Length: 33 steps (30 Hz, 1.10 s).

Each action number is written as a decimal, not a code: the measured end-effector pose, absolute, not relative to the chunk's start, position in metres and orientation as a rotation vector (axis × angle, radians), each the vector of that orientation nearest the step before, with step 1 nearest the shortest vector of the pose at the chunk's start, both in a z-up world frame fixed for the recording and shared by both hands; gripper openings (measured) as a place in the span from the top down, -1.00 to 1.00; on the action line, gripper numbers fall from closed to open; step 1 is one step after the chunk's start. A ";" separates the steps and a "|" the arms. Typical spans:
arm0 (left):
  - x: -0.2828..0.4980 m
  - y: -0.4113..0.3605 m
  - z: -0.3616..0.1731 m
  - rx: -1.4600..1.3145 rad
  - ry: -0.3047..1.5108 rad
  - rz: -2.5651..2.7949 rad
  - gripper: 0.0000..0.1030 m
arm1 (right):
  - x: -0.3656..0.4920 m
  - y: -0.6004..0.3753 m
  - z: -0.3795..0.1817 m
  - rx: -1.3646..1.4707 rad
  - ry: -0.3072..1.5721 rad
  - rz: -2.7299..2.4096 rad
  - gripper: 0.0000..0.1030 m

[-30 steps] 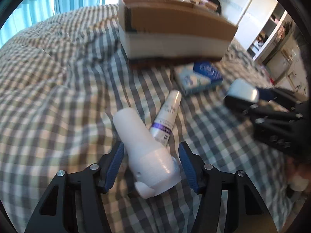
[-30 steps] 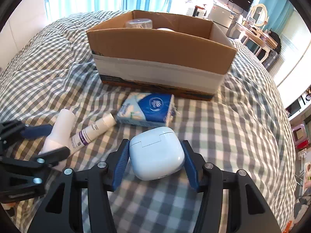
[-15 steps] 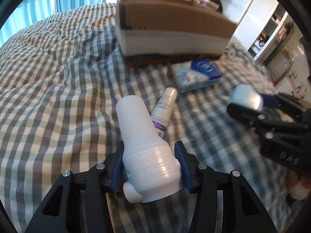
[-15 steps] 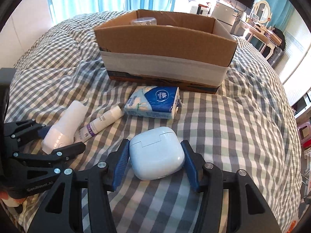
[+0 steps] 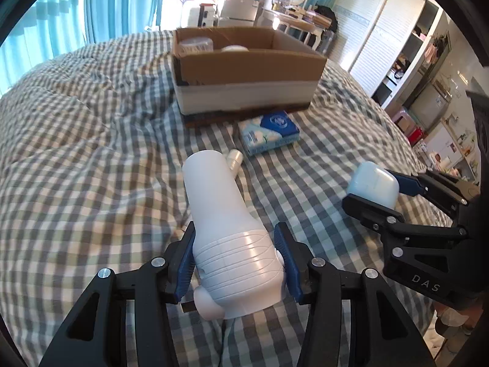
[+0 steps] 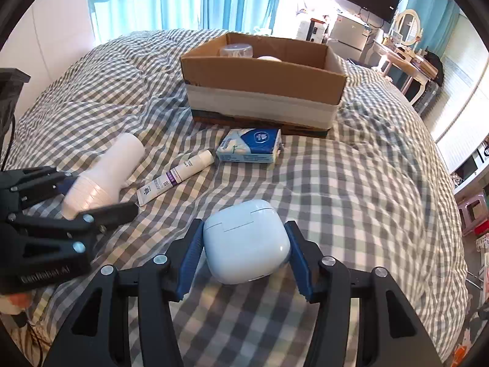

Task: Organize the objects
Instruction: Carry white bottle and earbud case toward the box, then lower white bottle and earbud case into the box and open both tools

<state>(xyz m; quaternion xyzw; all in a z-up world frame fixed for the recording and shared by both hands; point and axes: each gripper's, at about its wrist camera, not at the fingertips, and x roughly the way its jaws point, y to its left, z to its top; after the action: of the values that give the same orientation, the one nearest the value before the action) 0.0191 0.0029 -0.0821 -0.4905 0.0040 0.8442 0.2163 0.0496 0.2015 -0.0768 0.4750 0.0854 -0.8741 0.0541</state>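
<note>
Jaws on both sides are loaded: left gripper [image 5: 235, 257] clenches the white bottle [image 5: 226, 229] at its ribbed fat end, low centre of the left view, right gripper [image 6: 244, 250] squeezes the pale blue case [image 6: 246, 240]. Both look like light, hard, slick plastic, so I'd guess they could slip. Tube [image 6: 175, 177] and tissue pack [image 6: 250, 145] lie mid-frame on the soft bed [image 6: 366, 183]. Cardboard box [image 6: 262, 91] sits upper centre, open-topped, its tall near wall needing clearing.

We see our left gripper [image 5: 234, 258] and right gripper [image 6: 245, 255] alike: black angular frames, silver screws, ribbed blue pads [image 5: 185, 260]; white "DAS" lettering at four o'clock in the left view.
</note>
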 end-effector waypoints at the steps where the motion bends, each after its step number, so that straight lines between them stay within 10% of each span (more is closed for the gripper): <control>1: 0.020 0.001 -0.077 -1.348 0.006 2.347 0.02 | 0.051 0.203 -0.073 1.436 0.255 -2.661 -0.03; 33: -0.161 0.012 0.051 -1.084 -0.046 2.435 0.02 | -0.127 0.225 0.060 1.185 0.181 -2.730 -0.03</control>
<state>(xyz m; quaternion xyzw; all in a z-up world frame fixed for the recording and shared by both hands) -0.1606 0.0125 0.0508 -0.3953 -0.0169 0.8876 0.2358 -0.1271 0.2252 0.0601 0.3962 0.0607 -0.9126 0.0800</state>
